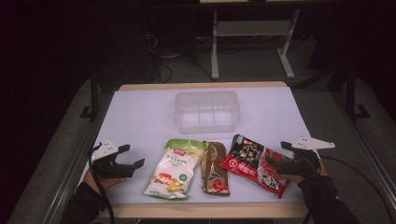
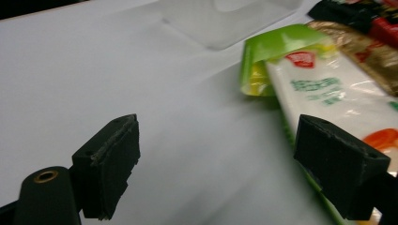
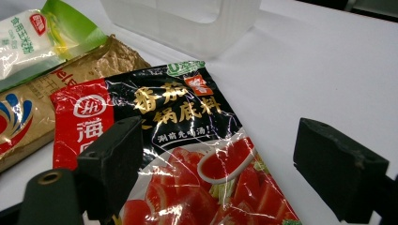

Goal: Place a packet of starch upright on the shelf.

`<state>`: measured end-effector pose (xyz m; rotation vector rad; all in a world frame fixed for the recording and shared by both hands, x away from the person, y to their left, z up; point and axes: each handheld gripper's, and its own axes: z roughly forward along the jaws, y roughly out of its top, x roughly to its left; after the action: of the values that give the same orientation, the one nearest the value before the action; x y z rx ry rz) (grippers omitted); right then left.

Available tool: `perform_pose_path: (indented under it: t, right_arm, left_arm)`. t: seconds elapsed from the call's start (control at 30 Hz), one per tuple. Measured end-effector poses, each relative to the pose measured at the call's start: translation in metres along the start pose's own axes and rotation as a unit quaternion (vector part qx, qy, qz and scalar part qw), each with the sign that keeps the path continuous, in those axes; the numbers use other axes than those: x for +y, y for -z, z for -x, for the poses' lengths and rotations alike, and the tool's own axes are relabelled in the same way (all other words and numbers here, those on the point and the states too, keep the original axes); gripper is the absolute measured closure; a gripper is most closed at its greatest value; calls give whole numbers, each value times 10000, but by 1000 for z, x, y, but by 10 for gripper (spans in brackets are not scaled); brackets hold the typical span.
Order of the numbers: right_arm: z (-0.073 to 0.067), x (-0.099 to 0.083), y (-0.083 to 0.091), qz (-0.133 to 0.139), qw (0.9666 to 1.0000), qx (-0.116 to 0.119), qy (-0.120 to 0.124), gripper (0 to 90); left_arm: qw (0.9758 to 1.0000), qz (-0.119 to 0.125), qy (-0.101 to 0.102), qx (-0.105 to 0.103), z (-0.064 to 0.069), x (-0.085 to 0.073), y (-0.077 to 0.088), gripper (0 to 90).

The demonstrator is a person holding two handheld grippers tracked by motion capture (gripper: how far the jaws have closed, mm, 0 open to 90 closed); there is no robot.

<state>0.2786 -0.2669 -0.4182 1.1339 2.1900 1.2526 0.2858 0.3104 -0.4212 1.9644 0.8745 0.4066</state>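
white table (image 1: 140, 112): clear bin (image 1: 207, 111) empty, three packets unpacked. left gripper (image 1: 133, 158) wide by green-white packet (image 1: 173, 169); right gripper (image 1: 275, 156) wide over red packet (image 1: 250, 162); nothing gripped.

At the lower left of the high view we hold our left gripper (image 1: 133, 156) low and roughly level, pointing toward frame centre, jaws spread wide with nothing between them. At the lower right, our right gripper (image 1: 273, 155) points left, jaws equally wide. Both forearms enter from the bottom edge in dark sleeves.
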Motion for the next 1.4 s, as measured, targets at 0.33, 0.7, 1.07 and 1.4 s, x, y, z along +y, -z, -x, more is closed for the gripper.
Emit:
perform_pose_path:
  t: [0.33, 0.7, 1.07, 1.4]
  right_arm:
    - [-1, -3, -5, -117, 9999, 119, -17, 197]
    - [-2, -5, -9, -207, 9995, 236, -9, 211]
    - [-5, -3, -12, -219, 9993, 306, 63, 217]
    - [-9, -2, -15, -266, 9989, 334, 208, 232]
  left_arm:
    - [9966, -361, 172, -721, 3, 4, -17, 135]
    - [9892, -534, 586, -1232, 2, 17, -52, 134]
    - [9833, -1095, 538, -1350, 12, 25, -91, 132]
    - [9787, -1406, 489, -1412, 28, 38, -117, 0]
